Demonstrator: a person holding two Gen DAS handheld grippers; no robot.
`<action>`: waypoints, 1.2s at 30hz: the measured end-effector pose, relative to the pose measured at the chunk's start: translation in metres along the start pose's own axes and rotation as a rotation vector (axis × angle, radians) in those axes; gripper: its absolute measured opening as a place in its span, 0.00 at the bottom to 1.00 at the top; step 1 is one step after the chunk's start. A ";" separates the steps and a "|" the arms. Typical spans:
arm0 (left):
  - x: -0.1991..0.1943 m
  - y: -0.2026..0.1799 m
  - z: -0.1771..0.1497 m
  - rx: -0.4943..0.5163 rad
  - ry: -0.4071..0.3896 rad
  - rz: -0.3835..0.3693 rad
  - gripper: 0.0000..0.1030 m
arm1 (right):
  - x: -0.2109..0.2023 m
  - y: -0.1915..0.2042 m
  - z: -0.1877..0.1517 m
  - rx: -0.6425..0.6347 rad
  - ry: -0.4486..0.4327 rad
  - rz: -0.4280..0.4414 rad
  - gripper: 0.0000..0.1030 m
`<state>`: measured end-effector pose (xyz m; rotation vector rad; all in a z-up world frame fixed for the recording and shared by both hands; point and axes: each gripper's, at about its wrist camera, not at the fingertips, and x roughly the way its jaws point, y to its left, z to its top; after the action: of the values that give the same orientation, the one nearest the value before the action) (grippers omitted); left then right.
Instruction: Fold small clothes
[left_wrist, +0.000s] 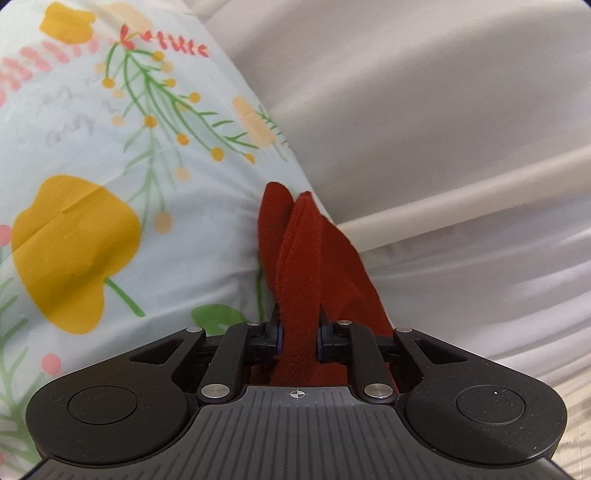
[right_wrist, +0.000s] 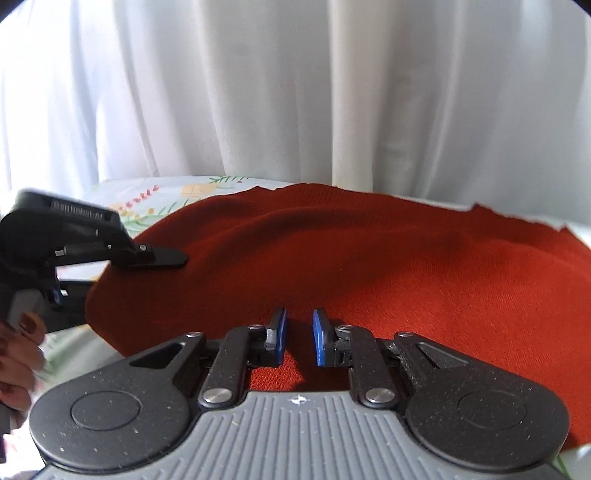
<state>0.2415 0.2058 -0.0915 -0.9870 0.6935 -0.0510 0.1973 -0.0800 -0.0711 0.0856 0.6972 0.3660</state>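
A rust-red knit garment (right_wrist: 369, 266) lies spread on the floral sheet (right_wrist: 147, 206). My left gripper (left_wrist: 298, 325) is shut on a bunched fold of the red garment (left_wrist: 299, 266), which sticks up between its pads. In the right wrist view the left gripper (right_wrist: 110, 254) sits at the garment's left edge, held by a hand (right_wrist: 18, 354). My right gripper (right_wrist: 298, 328) hovers just over the garment's near part, its blue pads (right_wrist: 319, 339) a small gap apart with nothing between them.
The pale floral sheet (left_wrist: 110, 166) covers the surface. A white curtain (right_wrist: 295, 92) hangs behind the far edge and also shows in the left wrist view (left_wrist: 443, 110). A wood-grain floor (left_wrist: 576, 406) shows at lower right.
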 end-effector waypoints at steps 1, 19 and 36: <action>-0.001 -0.005 0.000 0.010 -0.001 -0.002 0.16 | -0.006 -0.007 0.001 0.032 -0.016 0.004 0.14; 0.076 -0.153 -0.110 0.446 0.121 -0.042 0.14 | -0.098 -0.137 -0.029 0.412 -0.167 -0.180 0.14; 0.015 -0.130 -0.102 0.494 0.012 0.075 0.50 | -0.101 -0.148 -0.023 0.383 -0.159 -0.148 0.15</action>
<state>0.2300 0.0506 -0.0342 -0.4870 0.6853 -0.1549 0.1555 -0.2553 -0.0564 0.4197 0.6052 0.0781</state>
